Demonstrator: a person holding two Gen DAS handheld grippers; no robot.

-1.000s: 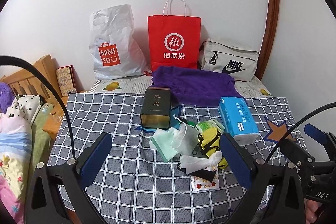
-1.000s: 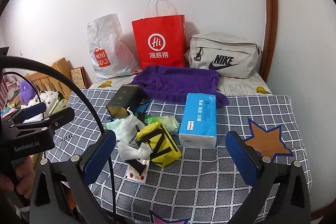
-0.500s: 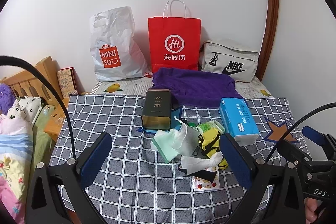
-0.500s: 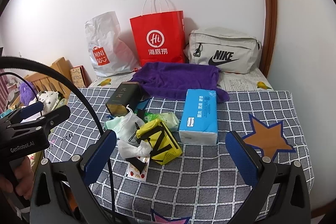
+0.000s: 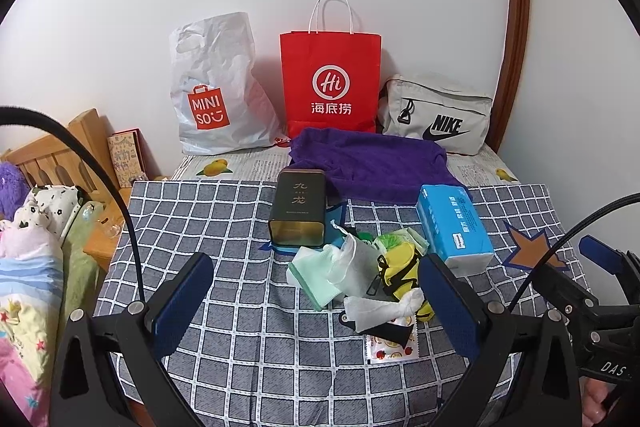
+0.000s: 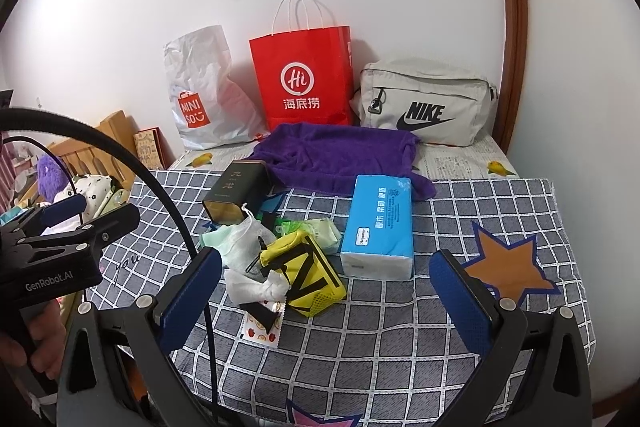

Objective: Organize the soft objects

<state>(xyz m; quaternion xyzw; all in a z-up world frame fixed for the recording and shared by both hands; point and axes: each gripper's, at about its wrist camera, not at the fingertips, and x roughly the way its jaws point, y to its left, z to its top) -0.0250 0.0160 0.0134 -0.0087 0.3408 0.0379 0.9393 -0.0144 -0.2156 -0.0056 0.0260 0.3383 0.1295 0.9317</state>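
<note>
Red paper bag [image 6: 304, 83] stands upright, contents hidden; left gripper [image 5: 316, 303] and right gripper [image 6: 326, 299] both spread.

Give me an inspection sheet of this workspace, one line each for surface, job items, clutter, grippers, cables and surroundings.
Surface: checked cloth with star patches, over a printed sheet.
Job's things: heap of yellow pouch, white mesh bag, green cloth; tissue pack beside it; purple towel behind.
Clutter: dark tin lying on its side; fruit-print packet under the heap.
Grippers: left gripper and right gripper both open, holding nothing, short of the heap.
Cables: black cable arcs over each gripper.
Surroundings: Miniso bag, red bag, Nike bag against the wall; bedding at left.
</note>
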